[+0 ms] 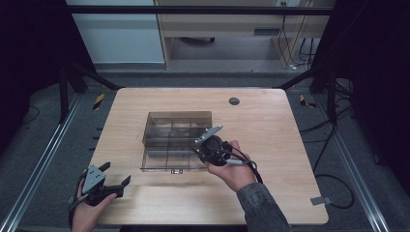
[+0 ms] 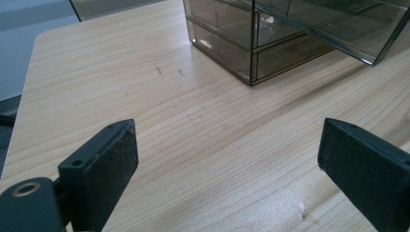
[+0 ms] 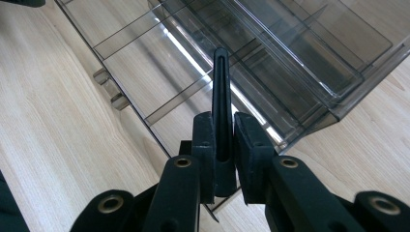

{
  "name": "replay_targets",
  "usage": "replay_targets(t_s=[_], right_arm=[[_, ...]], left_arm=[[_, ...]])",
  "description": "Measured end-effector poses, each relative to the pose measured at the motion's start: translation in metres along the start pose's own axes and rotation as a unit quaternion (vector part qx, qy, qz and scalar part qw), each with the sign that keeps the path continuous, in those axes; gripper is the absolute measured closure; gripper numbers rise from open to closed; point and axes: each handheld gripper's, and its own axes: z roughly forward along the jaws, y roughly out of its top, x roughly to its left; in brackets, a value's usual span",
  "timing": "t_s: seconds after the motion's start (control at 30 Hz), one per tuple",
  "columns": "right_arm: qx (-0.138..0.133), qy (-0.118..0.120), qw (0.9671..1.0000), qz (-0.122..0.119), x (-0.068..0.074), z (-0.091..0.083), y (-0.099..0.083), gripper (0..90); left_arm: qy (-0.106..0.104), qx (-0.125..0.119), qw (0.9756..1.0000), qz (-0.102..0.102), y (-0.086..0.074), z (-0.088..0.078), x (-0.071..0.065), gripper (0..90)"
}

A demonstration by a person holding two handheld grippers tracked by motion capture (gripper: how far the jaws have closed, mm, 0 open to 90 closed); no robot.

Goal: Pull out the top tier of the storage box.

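A smoky clear plastic drawer box (image 1: pixel 179 123) stands mid-table, its low drawer (image 1: pixel 164 162) pulled out toward the front edge. My right gripper (image 1: pixel 209 145) hangs over the drawer's right side. In the right gripper view, the right gripper (image 3: pixel 223 123) is shut on a thin black slotted strip (image 3: pixel 221 87) that points out over the drawer's divided compartments (image 3: pixel 159 72). My left gripper (image 1: pixel 117 174) rests near the table's front left corner, apart from the box. Its jaws stand wide in the left gripper view, the left gripper (image 2: pixel 227 150) open with only bare wood between them.
A round dark grommet (image 1: pixel 234 101) sits in the table (image 1: pixel 270 125) near its far edge. The drawer's small handle (image 3: pixel 109 89) faces the front. The box corner (image 2: pixel 251 53) lies ahead of the left gripper. Metal rails and cables run on the floor on both sides.
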Motion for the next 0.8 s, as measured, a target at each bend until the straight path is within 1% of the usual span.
replay_targets(t_s=[0.17, 0.2, 0.27, 0.47, 0.8], right_arm=[[0.001, 0.001, 1.0000, 0.001, 0.000, 0.005, 0.000, 79.3], [0.002, 0.003, 1.0000, 0.006, 0.001, 0.005, 0.000, 79.3], [0.004, 0.004, 1.0000, 0.007, 0.001, 0.006, -0.001, 79.3], [0.008, 0.003, 0.9999, 0.008, 0.000, 0.009, -0.003, 79.3], [0.014, 0.006, 0.9998, 0.010, 0.001, 0.013, -0.004, 79.3]], left_arm=[[0.000, 0.000, 1.0000, 0.001, 0.000, 0.000, 0.000, 7.2], [0.000, 0.000, 1.0000, 0.001, 0.000, 0.000, 0.000, 7.2], [0.000, -0.001, 1.0000, 0.001, 0.000, 0.000, 0.000, 7.2], [0.000, -0.001, 1.0000, 0.001, 0.000, 0.000, 0.000, 7.2], [0.000, 0.000, 1.0000, 0.001, 0.000, 0.000, 0.000, 7.2]])
